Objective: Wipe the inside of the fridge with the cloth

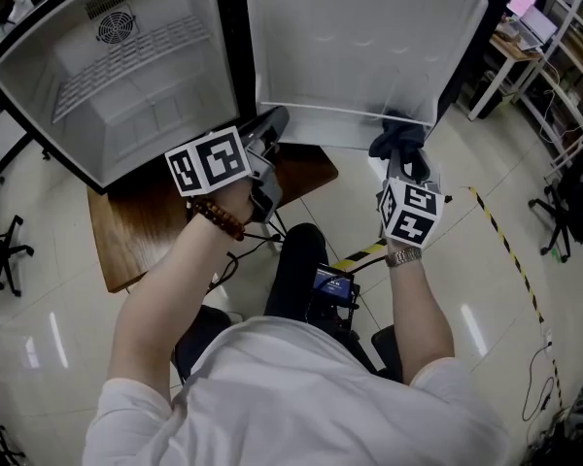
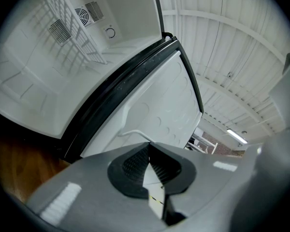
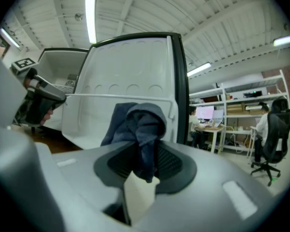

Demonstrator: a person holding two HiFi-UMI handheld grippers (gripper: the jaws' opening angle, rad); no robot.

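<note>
I get bright, even light from long ceiling tube lamps (image 3: 91,18) above the open white plastic-lined fridge (image 1: 155,115), whose walls look nearly washed out. Glossy pale floor tiles (image 1: 53,343) below the fridge carry streaks of glare. Both gripper views bow the fridge's straight edges and go black at the corners. Close to the lens, the grey right gripper (image 3: 144,166) is soft. The dark blue cloth (image 3: 142,124) pinched in it, before the fridge door, is sharper.

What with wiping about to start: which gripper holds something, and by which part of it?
The right gripper is shut on the dark blue cloth, pinching a bunched end; the rest bulges beyond it. The left gripper is shut, empty.
</note>
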